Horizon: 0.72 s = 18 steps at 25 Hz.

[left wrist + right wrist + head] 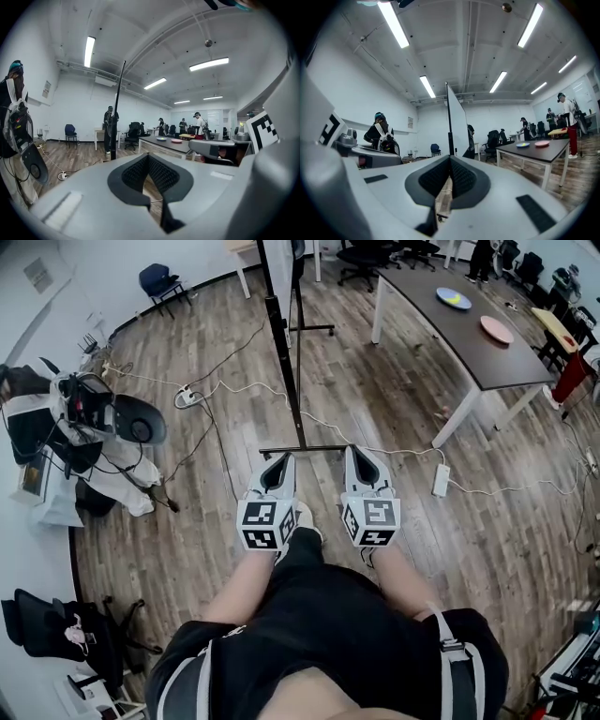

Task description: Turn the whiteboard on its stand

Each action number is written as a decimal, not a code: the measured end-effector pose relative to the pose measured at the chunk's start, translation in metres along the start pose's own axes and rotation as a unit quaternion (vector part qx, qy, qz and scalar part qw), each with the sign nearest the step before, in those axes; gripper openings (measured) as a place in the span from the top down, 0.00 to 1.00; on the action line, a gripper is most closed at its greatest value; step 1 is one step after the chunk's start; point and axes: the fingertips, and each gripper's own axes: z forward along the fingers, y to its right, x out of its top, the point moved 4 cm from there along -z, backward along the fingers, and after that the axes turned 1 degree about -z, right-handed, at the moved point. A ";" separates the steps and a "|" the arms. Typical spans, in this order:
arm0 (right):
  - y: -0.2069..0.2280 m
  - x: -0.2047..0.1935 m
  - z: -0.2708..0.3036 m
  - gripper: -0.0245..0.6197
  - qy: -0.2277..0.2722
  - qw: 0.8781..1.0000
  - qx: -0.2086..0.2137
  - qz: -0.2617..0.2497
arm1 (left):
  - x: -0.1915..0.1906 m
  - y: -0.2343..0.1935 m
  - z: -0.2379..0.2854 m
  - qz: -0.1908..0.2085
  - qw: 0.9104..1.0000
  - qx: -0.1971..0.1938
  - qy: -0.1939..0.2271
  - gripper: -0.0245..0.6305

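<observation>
As it stands edge-on, whiteboard (pixel 278 329) seems cropped.

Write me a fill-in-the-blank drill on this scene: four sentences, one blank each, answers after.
1. The left gripper and the right gripper both have their jaws ____, with nothing between them.
2. The whiteboard is touched by ____ gripper.
3. The blue plate and the pink plate both lie on a dark ____.
4. The white power strip lies on the wooden ____.

Missing words: shut; neither; table; floor.
</observation>
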 end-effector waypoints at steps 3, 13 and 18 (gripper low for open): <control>0.009 0.001 0.009 0.95 -0.002 1.000 -0.007 0.001 | 0.006 -0.002 0.016 -0.002 1.000 -0.006 0.005 0.95; 0.034 0.001 0.051 0.95 -0.002 1.000 -0.012 -0.003 | 0.012 -0.016 0.067 -0.008 1.000 -0.017 0.009 0.95; 0.041 -0.002 0.079 0.95 -0.005 1.000 -0.010 -0.010 | 0.014 -0.032 0.098 -0.014 1.000 -0.017 0.006 0.95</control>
